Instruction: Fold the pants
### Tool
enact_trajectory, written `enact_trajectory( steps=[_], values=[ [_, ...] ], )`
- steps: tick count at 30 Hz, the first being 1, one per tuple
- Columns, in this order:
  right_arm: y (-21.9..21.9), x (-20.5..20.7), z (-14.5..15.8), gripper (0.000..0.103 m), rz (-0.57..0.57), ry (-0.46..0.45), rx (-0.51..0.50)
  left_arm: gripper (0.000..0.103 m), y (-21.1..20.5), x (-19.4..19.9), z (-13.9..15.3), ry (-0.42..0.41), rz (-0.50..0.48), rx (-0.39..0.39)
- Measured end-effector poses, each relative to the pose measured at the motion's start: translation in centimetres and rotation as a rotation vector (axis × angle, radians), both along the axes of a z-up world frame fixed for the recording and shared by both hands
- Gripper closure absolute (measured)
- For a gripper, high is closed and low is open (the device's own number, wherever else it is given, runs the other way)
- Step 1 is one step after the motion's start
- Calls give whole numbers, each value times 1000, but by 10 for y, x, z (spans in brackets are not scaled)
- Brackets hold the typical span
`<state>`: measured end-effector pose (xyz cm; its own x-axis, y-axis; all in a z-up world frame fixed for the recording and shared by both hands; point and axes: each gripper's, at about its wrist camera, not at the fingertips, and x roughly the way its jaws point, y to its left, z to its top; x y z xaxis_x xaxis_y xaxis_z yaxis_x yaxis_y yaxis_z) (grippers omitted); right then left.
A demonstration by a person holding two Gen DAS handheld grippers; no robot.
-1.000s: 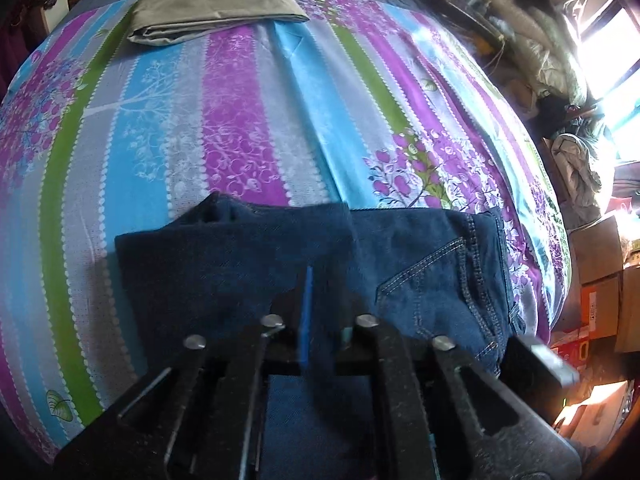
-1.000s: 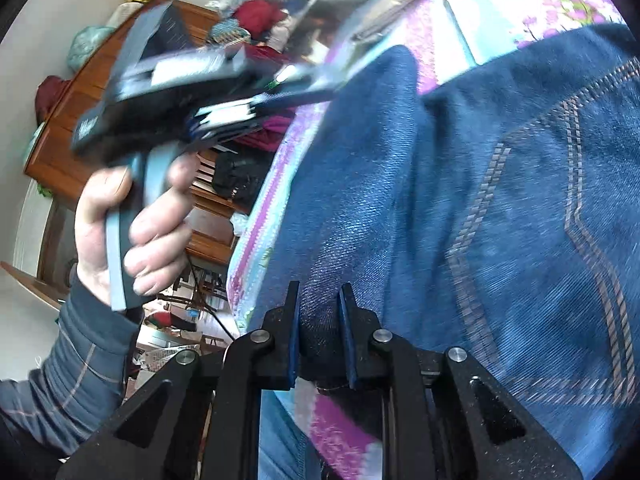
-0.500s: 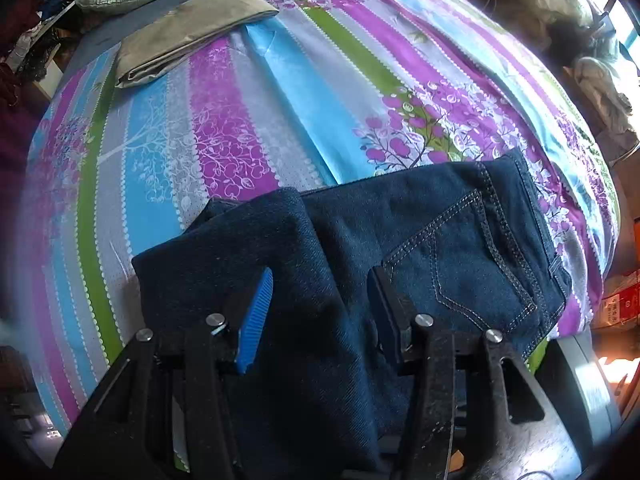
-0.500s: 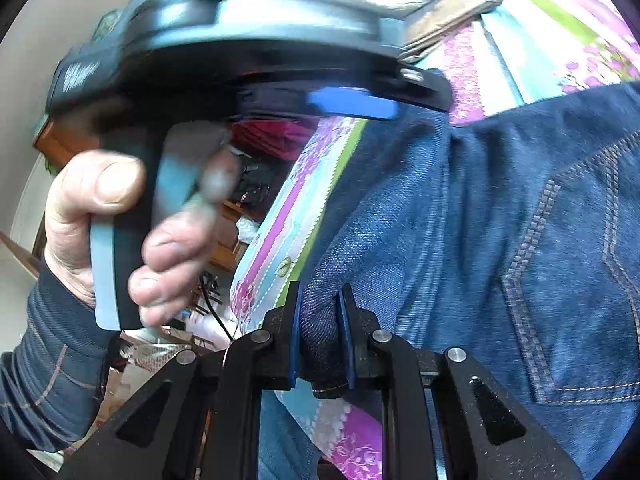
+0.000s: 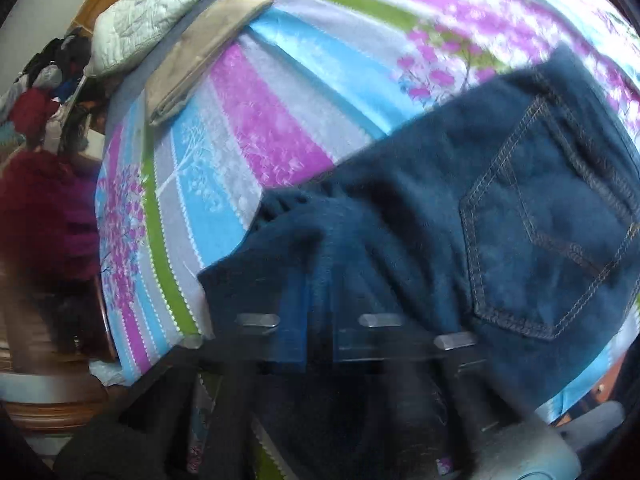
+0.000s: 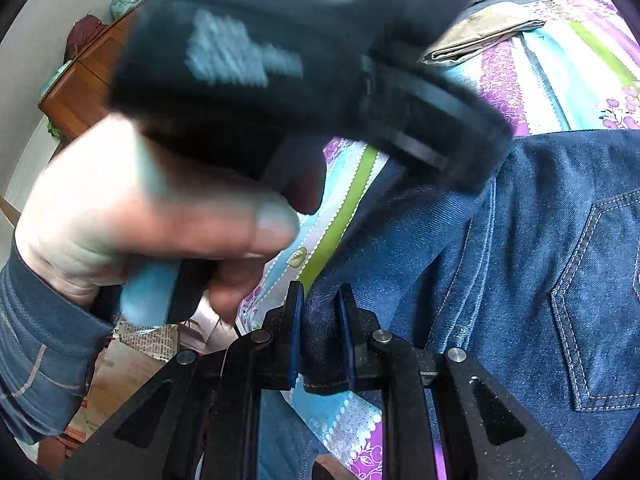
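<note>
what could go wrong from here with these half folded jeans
The right gripper pinches only a thin edge of the dark blue denim jeans, so a tug could slip it free. The jeans lie near the edge of the striped floral bedsheet and could slide off. The left gripper crosses very close, risking a bump.

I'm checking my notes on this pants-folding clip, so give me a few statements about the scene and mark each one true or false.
1. The right gripper is clamped on an edge of the jeans. True.
2. The jeans are light grey. False: they are dark blue denim.
3. A folded tan cloth lies on the striped bedsheet, apart from the jeans. True.
4. The bedsheet is plain white. False: it has purple, blue, green and grey stripes with flowers.
5. A stitched back pocket faces up on the jeans. True.
</note>
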<state>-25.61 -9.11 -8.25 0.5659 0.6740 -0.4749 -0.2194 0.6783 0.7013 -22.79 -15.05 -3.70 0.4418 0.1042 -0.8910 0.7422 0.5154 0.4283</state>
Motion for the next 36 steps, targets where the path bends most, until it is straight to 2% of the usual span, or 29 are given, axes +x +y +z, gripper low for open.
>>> enact_trajectory(
  steps=[3,7,9,14,20,27,31,34,36],
  values=[
    [1,-4,10,82,-7,-11,-4,95,11,8,7,-40,24,-24],
    [-6,-16,17,83,-21,-44,15,95,36,23,42,24,138,-232],
    [-21,-23,25,84,-42,-71,25,95,41,26,57,52,161,-309],
    [-68,-50,25,86,-167,-97,102,95,25,26,80,91,184,-437],
    [-164,-89,4,87,-341,-64,242,95,-46,18,71,142,122,-470],
    [-268,-155,-29,87,-560,-4,339,95,-150,-20,37,226,14,-439],
    [-293,-182,-49,87,-610,37,386,95,-189,-43,14,256,-37,-392],
    [-294,-193,-60,87,-615,61,400,94,-202,-54,-5,271,-54,-346],
    [-294,-201,-63,87,-628,63,411,93,-203,-58,-11,280,-55,-346]
  ],
)
